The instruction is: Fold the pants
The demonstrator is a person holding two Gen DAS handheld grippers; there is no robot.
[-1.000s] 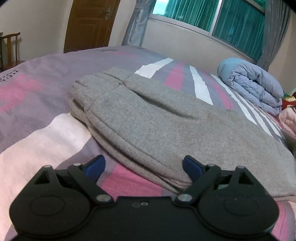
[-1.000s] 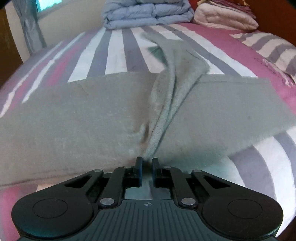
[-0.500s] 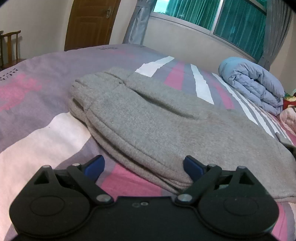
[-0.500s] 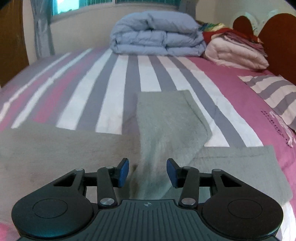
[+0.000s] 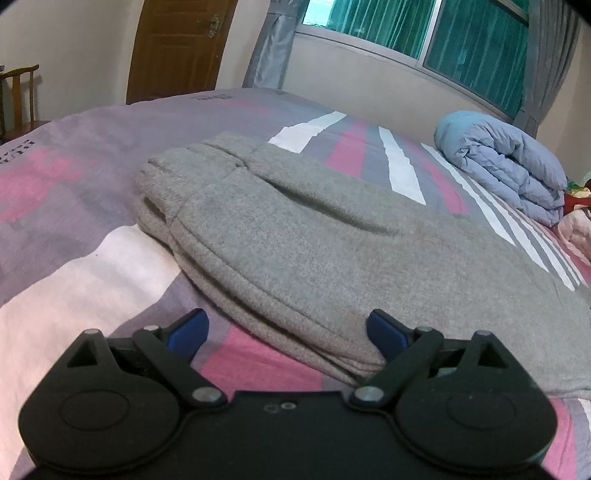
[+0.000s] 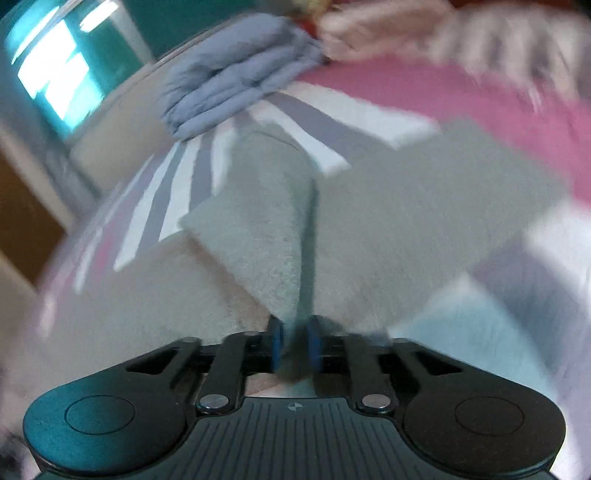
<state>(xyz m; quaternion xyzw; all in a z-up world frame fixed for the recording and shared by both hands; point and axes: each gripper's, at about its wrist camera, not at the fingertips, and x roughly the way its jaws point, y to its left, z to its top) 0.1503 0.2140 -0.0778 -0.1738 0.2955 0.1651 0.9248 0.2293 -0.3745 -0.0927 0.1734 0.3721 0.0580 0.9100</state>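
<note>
Grey fleece pants (image 5: 314, 236) lie flat on the striped bed, waistband at the far left in the left wrist view. My left gripper (image 5: 286, 332) is open and empty, hovering just in front of the pants' near edge. In the blurred right wrist view, the pants' leg end (image 6: 388, 221) spreads across the bed with a raised fold (image 6: 266, 236) of grey cloth running up from my right gripper (image 6: 294, 343), whose jaws are shut on that cloth.
A folded blue duvet (image 5: 506, 166) lies by the window wall; it also shows in the right wrist view (image 6: 229, 81). Pink bedding (image 6: 388, 26) is piled beside it. A wooden door (image 5: 177, 48) and a chair (image 5: 18, 96) stand beyond the bed's far-left edge.
My right gripper, shut on the cloth a second ago, opened half a second ago and is now shut on the pants again, tilted and moving fast. My left gripper has barely moved.
</note>
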